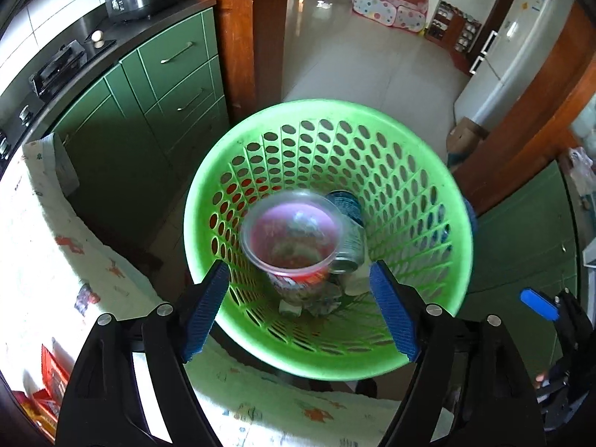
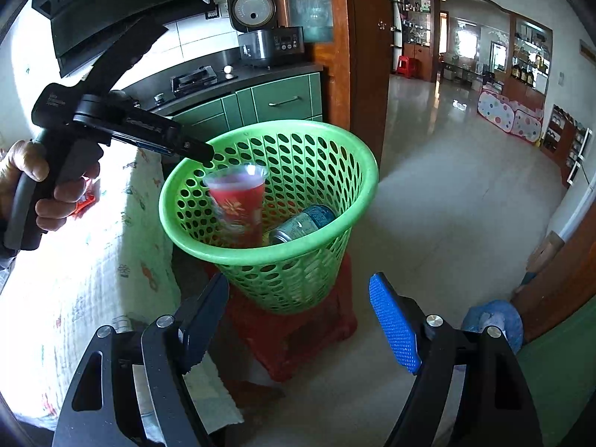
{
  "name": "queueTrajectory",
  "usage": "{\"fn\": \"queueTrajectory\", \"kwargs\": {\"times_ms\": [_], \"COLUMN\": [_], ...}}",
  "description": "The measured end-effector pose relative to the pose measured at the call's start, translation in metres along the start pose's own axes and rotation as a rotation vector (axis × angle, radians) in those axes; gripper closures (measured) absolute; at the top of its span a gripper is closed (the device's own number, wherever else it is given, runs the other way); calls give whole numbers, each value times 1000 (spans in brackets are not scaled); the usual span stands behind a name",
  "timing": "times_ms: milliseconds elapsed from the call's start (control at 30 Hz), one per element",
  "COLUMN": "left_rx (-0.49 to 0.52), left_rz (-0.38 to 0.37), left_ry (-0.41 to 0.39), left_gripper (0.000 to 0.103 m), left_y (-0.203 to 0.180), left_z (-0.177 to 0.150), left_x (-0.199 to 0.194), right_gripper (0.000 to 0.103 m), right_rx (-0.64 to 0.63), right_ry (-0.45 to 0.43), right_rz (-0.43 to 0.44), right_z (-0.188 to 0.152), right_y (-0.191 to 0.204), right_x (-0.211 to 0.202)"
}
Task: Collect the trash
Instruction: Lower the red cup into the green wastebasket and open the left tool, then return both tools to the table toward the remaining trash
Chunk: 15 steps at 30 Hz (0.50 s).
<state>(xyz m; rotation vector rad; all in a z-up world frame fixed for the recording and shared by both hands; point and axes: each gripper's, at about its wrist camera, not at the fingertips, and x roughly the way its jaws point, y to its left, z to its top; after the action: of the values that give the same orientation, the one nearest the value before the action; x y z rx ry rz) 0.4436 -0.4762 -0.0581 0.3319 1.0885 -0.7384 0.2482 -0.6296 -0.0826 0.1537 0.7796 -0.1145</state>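
My green perforated plastic basket (image 1: 409, 171) looks smooth and slightly glossy. Inside it, a clear glossy plastic cup (image 1: 290, 238) and a shiny metal can (image 1: 350, 231). My gripper's blue pads (image 1: 393, 313) look ribbed, rubbery and matt.

No lettering can be read with certainty anywhere in the two views. The body of the left tongs (image 2: 111, 123), seen from the right wrist, carries two pale imprints, one along the arm and one on the rear housing, both too small and soft to make out. The drink can (image 2: 303, 223) lying in the green basket (image 2: 357, 208) bears a blue and white label with print that is too small to read. The red cup (image 2: 238, 201) shows only a flower-like pattern. The cooker (image 2: 272, 43) at the far end of the worktop (image 2: 260, 69) has a control panel with a small display, its characters unreadable. Red packets (image 1: 50, 387) at the near left show print too blurred to decipher.
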Motion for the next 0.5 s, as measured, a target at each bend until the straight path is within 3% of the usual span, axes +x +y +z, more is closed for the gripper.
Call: {"fn": "queueTrajectory", "kwargs": {"times_ms": [200,500], "left_rx": [6,-23], "left_rz": [-2,5], "left_ry": [-71,-158], "left_gripper": [26,26], "left_y": [3,24], "left_z": [-18,-86], "left_x": [-44,-123], "right_gripper": [28,25], "right_rx": [-5,6], "right_ry": [-26,-66], "right_rz": [4,49], "right_z": [-2,-9], "right_y": [17,55], "right_x": [-18,-50]}}
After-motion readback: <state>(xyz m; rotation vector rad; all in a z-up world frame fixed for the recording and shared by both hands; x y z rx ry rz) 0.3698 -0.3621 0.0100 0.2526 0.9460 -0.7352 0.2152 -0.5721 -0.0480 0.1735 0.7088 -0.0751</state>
